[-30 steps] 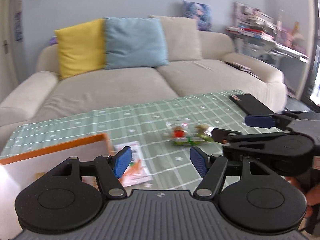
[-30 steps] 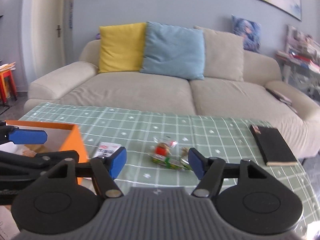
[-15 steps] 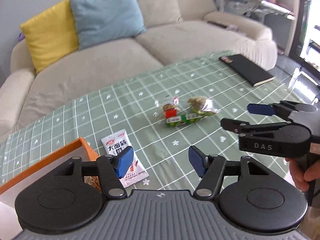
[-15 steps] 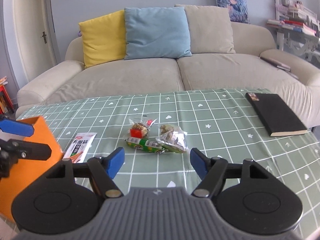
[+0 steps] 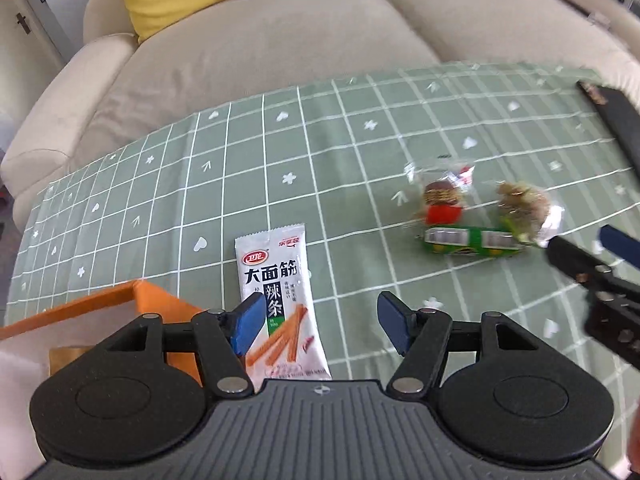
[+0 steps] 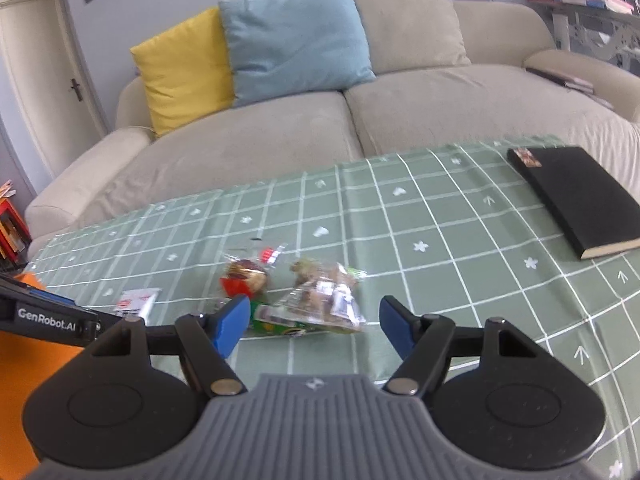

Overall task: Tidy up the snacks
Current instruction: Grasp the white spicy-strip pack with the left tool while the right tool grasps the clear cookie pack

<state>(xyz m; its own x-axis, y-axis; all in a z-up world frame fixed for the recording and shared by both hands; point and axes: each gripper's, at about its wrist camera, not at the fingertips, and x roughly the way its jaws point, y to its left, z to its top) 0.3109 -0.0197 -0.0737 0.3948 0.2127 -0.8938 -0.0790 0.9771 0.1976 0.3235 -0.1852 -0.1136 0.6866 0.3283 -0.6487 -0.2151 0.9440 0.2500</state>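
Both grippers' fingers apart and empty; white packet [image 5: 280, 300] reads "大面筋 辣条", left gripper [image 6: 44, 314] marked "GenRobot.AI".

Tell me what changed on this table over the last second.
Both hand-held grippers dipped toward the table: the left over the white spicy-strip packet, the right over the snack cluster. Neither grasped anything. Snacks, orange box and black book stayed put.

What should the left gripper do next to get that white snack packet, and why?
Probably lower the left gripper a little further onto the white snack packet. Its jaws are open and empty, the packet lies flat on the green tablecloth just ahead of them, and the orange box sits right beside it.
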